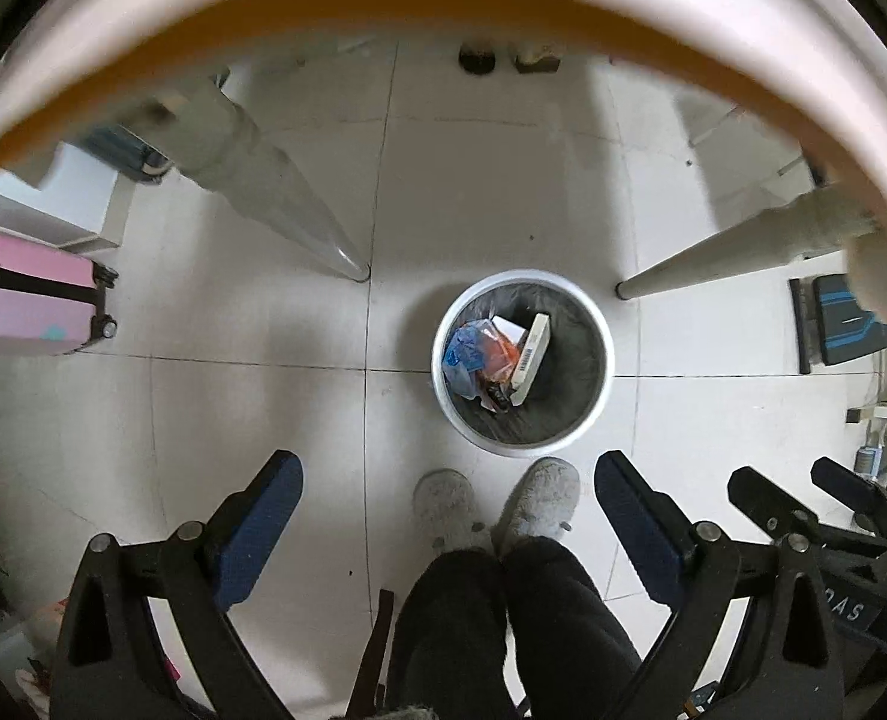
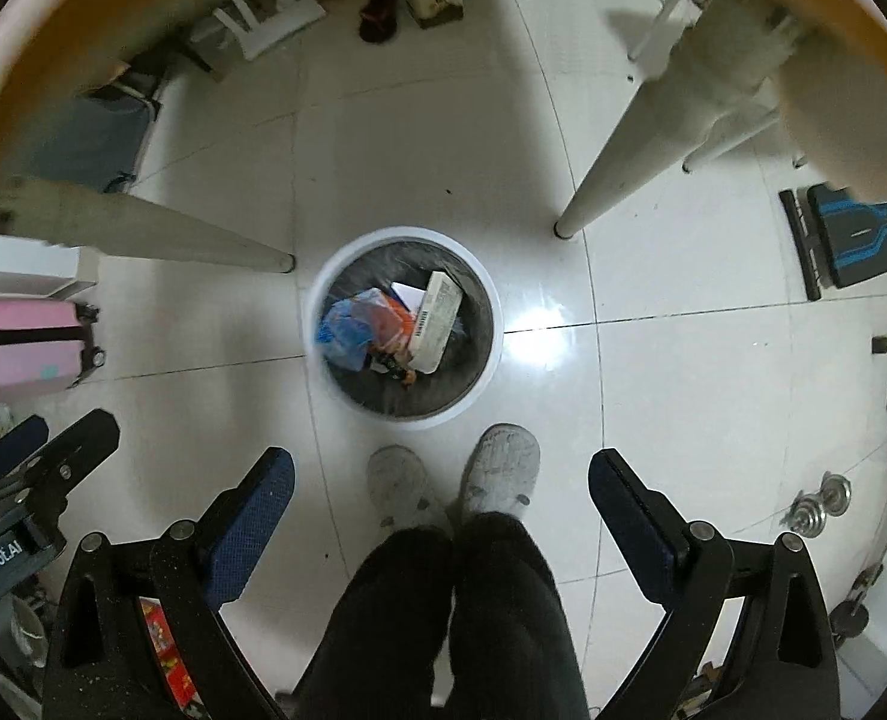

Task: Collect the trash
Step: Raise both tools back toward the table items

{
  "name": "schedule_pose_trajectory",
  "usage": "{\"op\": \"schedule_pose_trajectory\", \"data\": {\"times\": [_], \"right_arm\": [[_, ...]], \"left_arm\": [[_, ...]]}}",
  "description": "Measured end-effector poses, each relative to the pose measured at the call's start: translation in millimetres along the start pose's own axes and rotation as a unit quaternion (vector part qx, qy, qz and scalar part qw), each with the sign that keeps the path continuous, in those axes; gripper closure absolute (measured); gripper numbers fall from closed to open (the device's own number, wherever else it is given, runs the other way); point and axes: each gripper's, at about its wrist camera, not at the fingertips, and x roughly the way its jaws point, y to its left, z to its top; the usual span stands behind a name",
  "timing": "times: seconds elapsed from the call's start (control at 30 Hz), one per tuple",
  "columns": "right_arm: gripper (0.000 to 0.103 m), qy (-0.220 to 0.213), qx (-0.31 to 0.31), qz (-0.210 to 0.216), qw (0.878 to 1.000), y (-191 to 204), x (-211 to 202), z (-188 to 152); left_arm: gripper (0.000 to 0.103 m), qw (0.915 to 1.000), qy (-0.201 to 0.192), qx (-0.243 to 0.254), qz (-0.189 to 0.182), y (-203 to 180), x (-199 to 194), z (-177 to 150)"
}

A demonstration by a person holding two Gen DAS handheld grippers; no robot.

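Observation:
A white round trash bin (image 1: 602,384) with a dark liner stands on the tiled floor below me; it also shows in the right wrist view (image 2: 491,360). Inside lie a white box (image 1: 530,357) (image 2: 437,324), a blue plastic bag (image 1: 464,354) (image 2: 347,330) and an orange wrapper (image 2: 395,324). My left gripper (image 1: 449,516) is open and empty, high above the floor. My right gripper (image 2: 440,510) is open and empty too, and shows at the right edge of the left wrist view (image 1: 803,498). Both point straight down.
The person's grey slippers (image 1: 497,510) (image 2: 455,480) stand just in front of the bin. A round table edge (image 1: 443,6) and its white legs (image 1: 299,210) (image 2: 617,162) frame the bin. A pink suitcase (image 1: 35,294) is at the left, a black-and-blue scale (image 2: 863,234) at the right.

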Motion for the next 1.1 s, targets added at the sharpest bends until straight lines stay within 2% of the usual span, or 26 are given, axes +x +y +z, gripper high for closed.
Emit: {"op": "schedule_pose_trajectory", "data": {"times": [0.23,0.33,0.43,0.57,0.67,0.8,1.0,1.1], "right_arm": [[0.003,-0.026,0.001,0.011,1.000,13,-112,-21],[0.003,-0.048,0.006,0.030,0.998,17,-158,-20],[0.003,-0.070,0.009,0.047,0.996,19,-198,-9],[0.003,-0.093,0.021,0.066,0.993,14,-235,26],[0.003,-0.108,0.026,0.072,0.991,6,-258,65],[0.003,-0.117,0.026,0.072,0.990,-5,-270,131],[0.003,-0.112,-0.015,0.040,0.993,-38,-271,276],[0.003,-0.103,-0.069,-0.001,0.992,-47,-260,360]], "left_arm": [[0.003,0.9992,-0.040,-0.007,-0.006,6,-90,0],[0.003,0.9979,-0.063,-0.012,-0.001,7,-123,8],[0.003,0.9961,-0.085,-0.020,0.003,8,-149,23],[0.003,0.9932,-0.112,-0.030,0.012,5,-173,55],[0.003,0.9911,-0.125,-0.035,0.027,1,-183,84],[0.003,0.9897,-0.125,-0.053,0.045,-13,-173,141],[0.003,0.9889,-0.092,-0.099,0.063,-41,-142,220],[0.003,0.9877,-0.066,-0.121,0.073,-60,-113,264]]}}
